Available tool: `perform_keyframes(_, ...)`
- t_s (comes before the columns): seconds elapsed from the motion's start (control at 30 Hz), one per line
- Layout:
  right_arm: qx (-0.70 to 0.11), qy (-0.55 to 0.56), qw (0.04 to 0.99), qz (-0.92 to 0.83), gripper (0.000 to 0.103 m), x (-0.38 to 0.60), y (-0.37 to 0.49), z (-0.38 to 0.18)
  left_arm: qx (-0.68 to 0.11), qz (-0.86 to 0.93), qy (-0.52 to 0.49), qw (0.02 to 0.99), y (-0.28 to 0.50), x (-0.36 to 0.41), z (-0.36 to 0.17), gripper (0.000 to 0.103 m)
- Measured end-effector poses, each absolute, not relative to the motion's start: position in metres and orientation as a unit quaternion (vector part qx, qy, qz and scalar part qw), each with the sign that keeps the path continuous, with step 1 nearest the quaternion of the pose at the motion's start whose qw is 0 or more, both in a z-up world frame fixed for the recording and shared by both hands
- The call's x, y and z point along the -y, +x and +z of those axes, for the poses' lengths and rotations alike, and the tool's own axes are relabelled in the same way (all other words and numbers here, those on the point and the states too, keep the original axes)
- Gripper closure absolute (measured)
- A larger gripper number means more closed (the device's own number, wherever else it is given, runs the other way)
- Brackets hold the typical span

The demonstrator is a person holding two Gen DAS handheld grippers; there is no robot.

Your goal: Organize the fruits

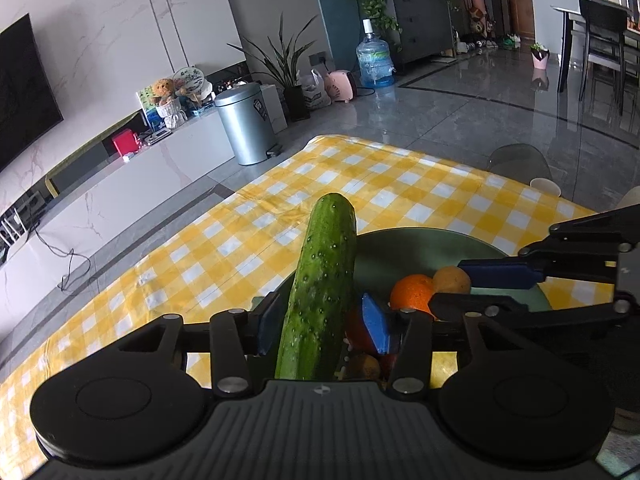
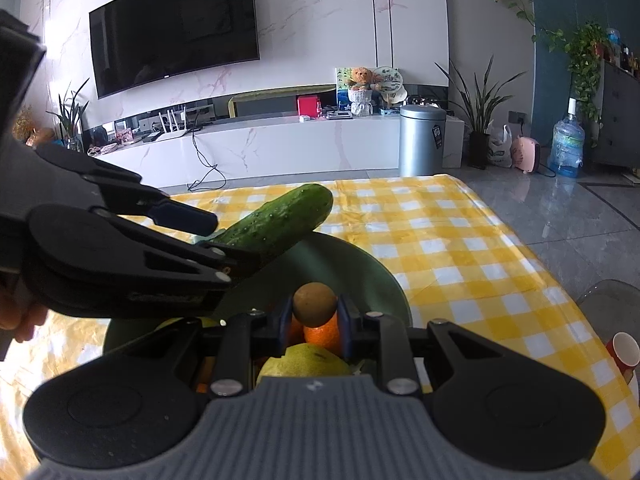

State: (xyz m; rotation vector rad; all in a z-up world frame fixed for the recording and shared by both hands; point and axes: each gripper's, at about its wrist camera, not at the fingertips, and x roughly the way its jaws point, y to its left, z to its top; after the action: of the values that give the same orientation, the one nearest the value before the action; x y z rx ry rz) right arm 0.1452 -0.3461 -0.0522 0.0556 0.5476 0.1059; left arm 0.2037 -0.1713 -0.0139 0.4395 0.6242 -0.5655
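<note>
1. While an orange (image 1: 412,294) and a pear (image 2: 308,360) already lie in the green bowl (image 2: 360,264) on the checked table (image 2: 460,248), two pieces are not yet set down.
2. Left gripper (image 1: 324,326), angled downward over the bowl's near rim, has its jaws spread around the cucumber (image 1: 320,292); contact is unclear.
3. Right gripper (image 2: 314,320), also tilted down, pinches a brown round fruit (image 2: 315,304) above the bowl.

A green cucumber (image 1: 320,292), an orange fruit (image 1: 412,294), a yellow-and-white checked tablecloth (image 1: 360,184).

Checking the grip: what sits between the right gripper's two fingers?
A small brown round fruit, pinched by the right gripper above an orange; the right wrist view shows it.
</note>
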Motion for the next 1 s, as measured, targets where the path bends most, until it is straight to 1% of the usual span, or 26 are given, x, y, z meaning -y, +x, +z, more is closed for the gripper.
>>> perform_keyframes(0.1,-0.277,0.027,0.959,0.057,0.082,0.345,0.146,-0.051,-0.305,-0.265,0.189,0.895,0.195,0.16,-0.006,0.042)
perform_keyframes(0.47,-0.322,-0.001,0.943,0.086,0.082,0.325,0.152,-0.046,-0.324,-0.225,0.088,0.915,0.155,0.108,0.018,0.036)
perform_keyframes(0.73,-0.364,-0.037,0.925,0.1,0.082,0.304,0.162,-0.042,-0.358,-0.179,0.017,0.916,0.133,0.067,0.007,0.035)
perform_keyframes(1.0,-0.402,-0.065,0.908,0.094,0.082,0.295,0.17,-0.046,-0.377,-0.155,-0.022,0.913,0.119,0.041,-0.002,0.035)
